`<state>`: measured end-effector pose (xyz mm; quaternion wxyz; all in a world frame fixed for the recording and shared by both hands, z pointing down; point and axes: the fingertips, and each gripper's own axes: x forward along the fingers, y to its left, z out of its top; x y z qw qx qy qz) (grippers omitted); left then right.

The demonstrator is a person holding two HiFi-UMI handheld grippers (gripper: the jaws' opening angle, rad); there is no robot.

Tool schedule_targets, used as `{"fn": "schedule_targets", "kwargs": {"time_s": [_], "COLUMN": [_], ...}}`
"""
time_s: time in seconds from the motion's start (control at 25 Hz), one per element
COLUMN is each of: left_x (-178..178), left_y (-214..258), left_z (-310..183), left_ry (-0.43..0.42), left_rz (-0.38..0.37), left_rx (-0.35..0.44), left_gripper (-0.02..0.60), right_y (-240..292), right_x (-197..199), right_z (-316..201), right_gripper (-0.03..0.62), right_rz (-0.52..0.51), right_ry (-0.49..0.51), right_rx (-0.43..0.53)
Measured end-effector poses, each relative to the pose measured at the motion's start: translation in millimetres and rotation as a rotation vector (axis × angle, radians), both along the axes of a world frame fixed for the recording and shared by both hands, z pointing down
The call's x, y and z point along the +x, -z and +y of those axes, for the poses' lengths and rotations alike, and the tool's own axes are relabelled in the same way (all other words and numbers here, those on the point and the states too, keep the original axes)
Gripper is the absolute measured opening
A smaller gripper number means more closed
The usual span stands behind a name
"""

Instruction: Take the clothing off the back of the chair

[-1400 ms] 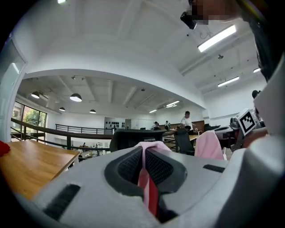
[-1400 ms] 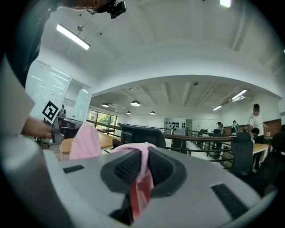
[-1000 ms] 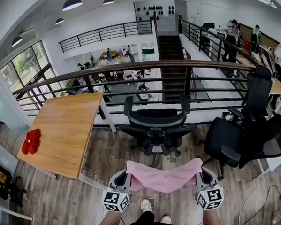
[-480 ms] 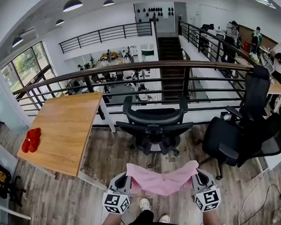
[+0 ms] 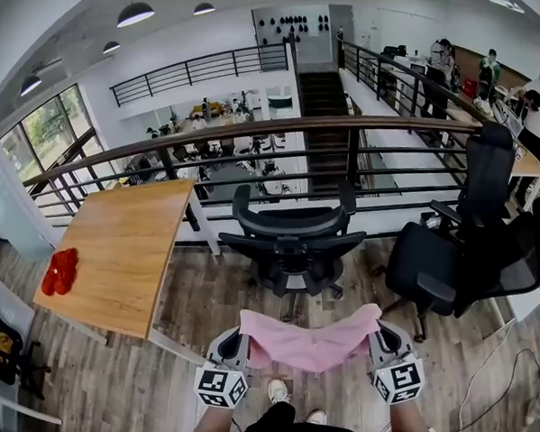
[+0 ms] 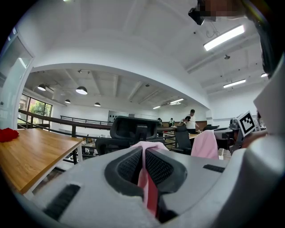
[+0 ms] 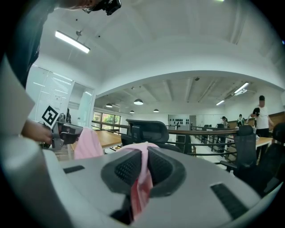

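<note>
A pink garment (image 5: 310,342) hangs stretched between my two grippers, low in the head view and clear of the black office chair (image 5: 289,235) beyond it. My left gripper (image 5: 242,343) is shut on the garment's left edge; pink cloth (image 6: 145,169) is pinched between its pads. My right gripper (image 5: 380,338) is shut on the right edge, with pink cloth (image 7: 142,173) squeezed between its jaws. The chair's back (image 7: 148,130) stands bare ahead in both gripper views. In the left gripper view the garment's far end (image 6: 205,144) shows at the right.
A wooden table (image 5: 128,248) stands at the left with a red cloth (image 5: 60,271) on it. Two more black chairs (image 5: 466,257) are at the right. A railing (image 5: 256,133) runs behind the chair. Several people stand at desks far right. My shoes (image 5: 279,393) are on the wood floor.
Both grippers, with the pink garment between them, have drawn a little back from the chair. The grip on both edges is unchanged.
</note>
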<state>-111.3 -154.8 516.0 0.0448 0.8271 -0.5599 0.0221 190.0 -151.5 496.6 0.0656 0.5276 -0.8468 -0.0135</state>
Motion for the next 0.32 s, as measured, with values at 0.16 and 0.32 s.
{"fn": "schedule_targets", "kwargs": {"time_s": [0.16, 0.32], "left_x": [6, 7], "left_y": [3, 2], "left_z": [-7, -10], "left_ry": [0.001, 0.009], "left_rz": [-0.002, -0.016], "left_rx": [0.015, 0.011], "left_gripper": [0.021, 0.021], "right_y": [4, 1], "right_x": [6, 7], "right_z": [-8, -14], "right_gripper": [0.029, 0.029], "right_rz": [-0.002, -0.01], "right_ry": [-0.006, 0.005], "right_rx": [0.022, 0.034]}}
